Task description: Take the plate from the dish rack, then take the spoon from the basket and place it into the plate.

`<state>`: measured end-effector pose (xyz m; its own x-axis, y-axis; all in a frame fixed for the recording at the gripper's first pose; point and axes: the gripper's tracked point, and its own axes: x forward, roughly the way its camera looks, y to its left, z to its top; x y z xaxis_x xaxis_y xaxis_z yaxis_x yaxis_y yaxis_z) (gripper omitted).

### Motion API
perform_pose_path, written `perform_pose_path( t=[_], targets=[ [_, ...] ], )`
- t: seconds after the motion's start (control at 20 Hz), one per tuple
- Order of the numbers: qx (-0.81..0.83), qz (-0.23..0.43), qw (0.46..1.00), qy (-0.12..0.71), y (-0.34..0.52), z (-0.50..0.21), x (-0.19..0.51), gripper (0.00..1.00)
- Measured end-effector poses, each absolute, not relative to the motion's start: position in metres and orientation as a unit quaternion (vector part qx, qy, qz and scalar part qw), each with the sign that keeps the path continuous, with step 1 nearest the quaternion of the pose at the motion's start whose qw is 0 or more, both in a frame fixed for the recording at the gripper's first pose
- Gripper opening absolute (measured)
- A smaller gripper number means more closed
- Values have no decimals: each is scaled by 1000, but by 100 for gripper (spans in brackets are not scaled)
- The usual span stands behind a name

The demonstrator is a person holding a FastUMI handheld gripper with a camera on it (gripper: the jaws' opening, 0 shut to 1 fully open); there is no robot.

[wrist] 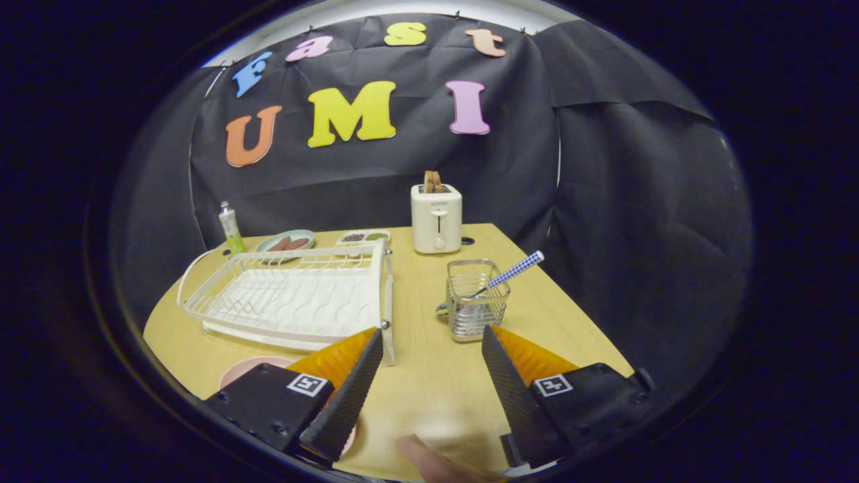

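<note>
My gripper (433,339) stands open above the wooden table (429,382), its two dark fingers wide apart with bare table between them. The pink plate (245,367) lies flat on the table under my left finger (349,389), mostly hidden by it. The white dish rack (288,295) stands beyond the left finger with no dishes in it. Just ahead of the right finger stands a small wire basket (475,302). The spoon (513,270) leans in it, blue-checked handle sticking up to the right, bowl poking out low on the basket's left side.
A white toaster (437,218) with toast stands at the table's far edge. Behind the rack are a green tube (231,228), a plate of sausages (286,241) and a small tray of food (362,237). A fingertip (429,459) shows nearest me.
</note>
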<state>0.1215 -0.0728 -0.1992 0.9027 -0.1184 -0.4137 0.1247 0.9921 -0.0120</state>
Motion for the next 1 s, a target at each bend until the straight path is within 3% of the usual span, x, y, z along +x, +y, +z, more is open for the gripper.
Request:
perform_pose_path(
  t=[0.5, 0.85, 0.9, 0.95, 1.0],
  targets=[
    [41, -60, 985, 153, -150, -214, 196, 96],
    [54, -50, 994, 78, -165, -197, 238, 88],
    [50, -53, 994, 79, -166, -197, 243, 84],
    [52, -61, 993, 84, -169, -199, 248, 69],
    [56, -62, 992, 89, -169, -202, 255, 63]
  ],
)
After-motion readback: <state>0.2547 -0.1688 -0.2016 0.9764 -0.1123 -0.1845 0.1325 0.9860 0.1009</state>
